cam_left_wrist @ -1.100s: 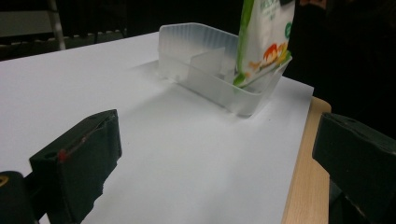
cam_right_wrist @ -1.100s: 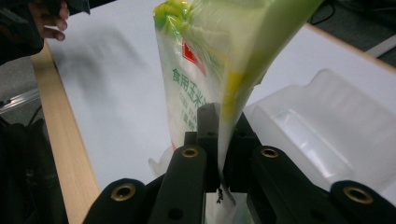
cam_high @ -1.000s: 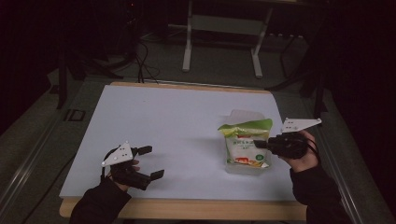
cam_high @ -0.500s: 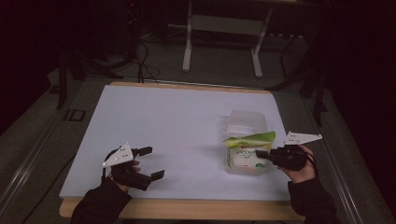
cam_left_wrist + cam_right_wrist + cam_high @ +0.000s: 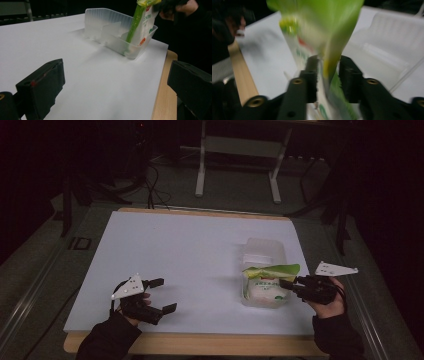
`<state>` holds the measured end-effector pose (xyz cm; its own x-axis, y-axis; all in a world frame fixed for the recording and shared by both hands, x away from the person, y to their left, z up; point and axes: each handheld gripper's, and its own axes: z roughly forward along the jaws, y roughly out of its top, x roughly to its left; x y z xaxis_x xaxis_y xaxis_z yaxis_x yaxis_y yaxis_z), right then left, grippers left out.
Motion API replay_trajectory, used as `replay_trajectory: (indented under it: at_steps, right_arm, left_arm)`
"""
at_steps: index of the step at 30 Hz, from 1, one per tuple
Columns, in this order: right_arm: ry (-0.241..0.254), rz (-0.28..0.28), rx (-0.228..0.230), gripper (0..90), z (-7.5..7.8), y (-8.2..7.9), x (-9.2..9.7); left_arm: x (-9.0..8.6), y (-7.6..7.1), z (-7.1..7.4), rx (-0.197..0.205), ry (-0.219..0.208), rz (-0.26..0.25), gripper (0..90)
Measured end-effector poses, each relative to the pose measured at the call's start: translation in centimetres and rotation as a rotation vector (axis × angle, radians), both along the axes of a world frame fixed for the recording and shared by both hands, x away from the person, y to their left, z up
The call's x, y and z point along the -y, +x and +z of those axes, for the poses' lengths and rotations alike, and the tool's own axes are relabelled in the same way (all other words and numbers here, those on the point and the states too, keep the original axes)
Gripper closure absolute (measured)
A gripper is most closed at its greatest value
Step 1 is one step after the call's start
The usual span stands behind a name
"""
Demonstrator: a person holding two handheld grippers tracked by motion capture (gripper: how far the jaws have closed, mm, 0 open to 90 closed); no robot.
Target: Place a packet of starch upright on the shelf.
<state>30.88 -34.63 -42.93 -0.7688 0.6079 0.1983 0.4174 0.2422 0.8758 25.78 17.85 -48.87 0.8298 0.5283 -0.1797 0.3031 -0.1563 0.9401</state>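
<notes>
On the one white worktop (image 5: 190, 245) there are one clear plastic container (image 5: 263, 251), one green-and-white packet (image 5: 267, 281), and two grippers, a left gripper (image 5: 162, 296) and a right gripper (image 5: 286, 283), each with two black jaws.

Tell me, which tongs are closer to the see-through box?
Right. The right tongs reach the near end of the clear box, shut on the green and white packet standing in it. The left tongs sit open far across the white table, near its front edge.
</notes>
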Motion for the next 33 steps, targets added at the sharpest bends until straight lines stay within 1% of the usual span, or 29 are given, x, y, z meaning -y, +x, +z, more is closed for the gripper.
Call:
replay_trajectory:
  at_steps: [1, 2, 3, 5, 7, 8, 9, 10, 11, 14, 16, 17, 18, 19, 20, 21, 22, 26, 28, 29, 33]
  right_arm:
    - [0.002, -0.011, 0.022, 56.4, 0.5, -0.1, 0.1]
    - [0.002, -0.011, 0.022, 56.4, 0.5, -0.1, 0.1]
    - [0.01, -0.044, 0.084, 41.2, 1.7, -0.6, 0.2]
    - [0.015, -0.064, 0.105, 38.0, 2.4, -0.9, 0.2]
    - [0.039, -0.08, 0.137, 28.6, 3.4, -1.2, 0.2]
    - [0.052, -0.08, 0.155, 25.2, 3.9, -1.4, 0.2]
    - [0.056, -0.085, 0.177, 20.9, 4.4, -1.5, 0.2]
    - [0.065, -0.088, 0.195, 17.6, 4.9, -1.7, 0.0]
    - [0.08, -0.085, 0.204, 16.2, 5.3, -1.9, -0.1]
    - [0.121, -0.071, 0.244, 14.4, 6.5, -2.5, -0.8]
    - [0.136, -0.064, 0.252, 14.5, 6.8, -2.9, -1.5]
    - [0.136, -0.062, 0.257, 14.5, 7.0, -3.1, -1.9]
    - [0.136, -0.062, 0.257, 14.5, 7.0, -3.1, -1.9]
    - [0.149, -0.052, 0.276, 14.6, 7.2, -3.6, -2.6]
    - [0.149, -0.052, 0.276, 14.6, 7.2, -3.6, -2.6]
    - [0.164, -0.024, 0.276, 14.7, 7.4, -3.9, -3.2]
    - [0.164, -0.018, 0.279, 14.8, 7.5, -4.1, -3.4]
    - [0.152, 0.026, 0.277, 15.0, 7.6, -4.7, -4.9]
    - [0.149, 0.036, 0.276, 15.0, 7.5, -4.8, -5.2]
    - [0.146, 0.06, 0.267, 15.1, 7.3, -5.0, -6.0]
    - [0.144, 0.105, 0.251, 15.2, 6.7, -5.3, -7.3]
  left_arm:
    - [0.0, 0.0, 0.0, 0.0, 0.0, 0.0, 1.8]
    - [0.0, 0.0, 0.0, -0.001, 0.0, 0.0, 1.8]
    - [0.1, 0.0, 0.0, -0.001, 0.002, 0.0, 1.8]
    - [0.2, -0.2, 0.0, 0.005, 0.012, -0.005, 1.8]
    - [0.3, -0.2, 0.0, 0.007, 0.015, -0.01, 1.8]
    - [0.3, -0.2, 0.0, 0.007, 0.015, -0.01, 1.8]
    - [0.3, -0.2, 0.0, 0.008, 0.016, -0.011, 1.8]
    - [0.3, -0.2, 0.0, 0.007, 0.017, -0.011, 1.8]
    - [0.3, -0.2, 0.0, 0.007, 0.017, -0.011, 1.8]
    - [0.3, -0.2, -0.1, 0.007, 0.016, -0.009, 1.8]
    - [0.3, -0.2, -0.1, 0.008, 0.018, -0.009, 1.8]
    - [0.2, -0.2, 0.0, 0.009, 0.02, -0.009, 1.8]
    - [0.2, -0.2, 0.0, 0.009, 0.02, -0.009, 1.8]
    - [0.2, -0.1, 0.0, 0.009, 0.019, -0.009, 1.8]
    - [0.2, -0.1, 0.0, 0.009, 0.019, -0.009, 1.8]
    - [0.2, -0.2, -0.1, 0.009, 0.019, -0.01, 1.8]
    - [0.2, -0.2, -0.1, 0.01, 0.019, -0.01, 1.8]
    - [0.2, -0.2, -0.1, 0.013, 0.019, -0.011, 1.8]
    - [0.2, -0.2, -0.1, 0.013, 0.019, -0.011, 1.8]
    - [0.2, -0.3, -0.1, 0.01, 0.022, -0.013, 1.8]
    - [0.2, -0.3, -0.2, 0.013, 0.026, -0.016, 1.8]
